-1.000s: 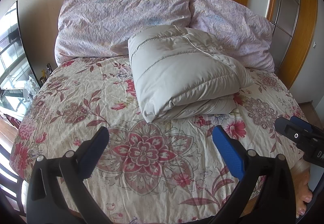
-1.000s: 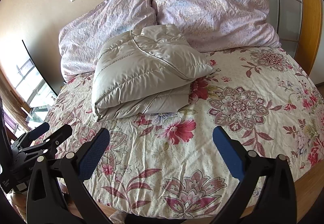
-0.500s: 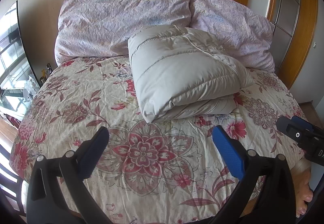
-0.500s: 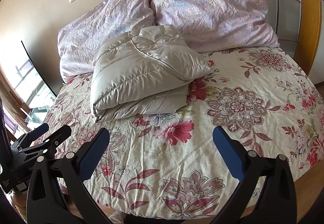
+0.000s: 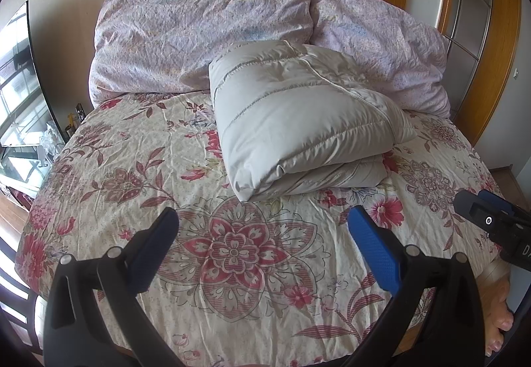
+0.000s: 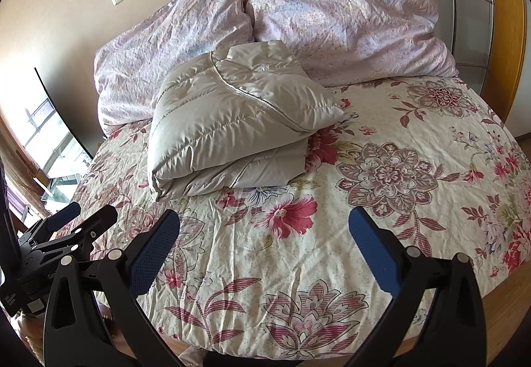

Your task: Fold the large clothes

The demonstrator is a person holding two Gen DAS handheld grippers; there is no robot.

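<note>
A light grey puffer jacket (image 5: 298, 124) lies folded into a thick bundle on the flowered bedspread (image 5: 186, 187), its far edge against the pillows. It also shows in the right wrist view (image 6: 232, 134). My left gripper (image 5: 265, 234) is open and empty, held above the near part of the bed, well short of the jacket. My right gripper (image 6: 265, 234) is open and empty, also back from the jacket. Each gripper appears at the edge of the other's view: the right one (image 5: 494, 227) and the left one (image 6: 63, 234).
Two lilac pillows (image 5: 199, 32) (image 6: 348, 15) lean against the wall at the head of the bed. A wooden wardrobe with frosted panels (image 5: 471, 2) stands at the right. A window and glass shelf (image 5: 20, 101) are at the left. A bare foot (image 5: 497, 310) shows by the bed's near right edge.
Both grippers have drifted very slightly; the views shift a little. The jacket has not moved and both grippers stay open.
</note>
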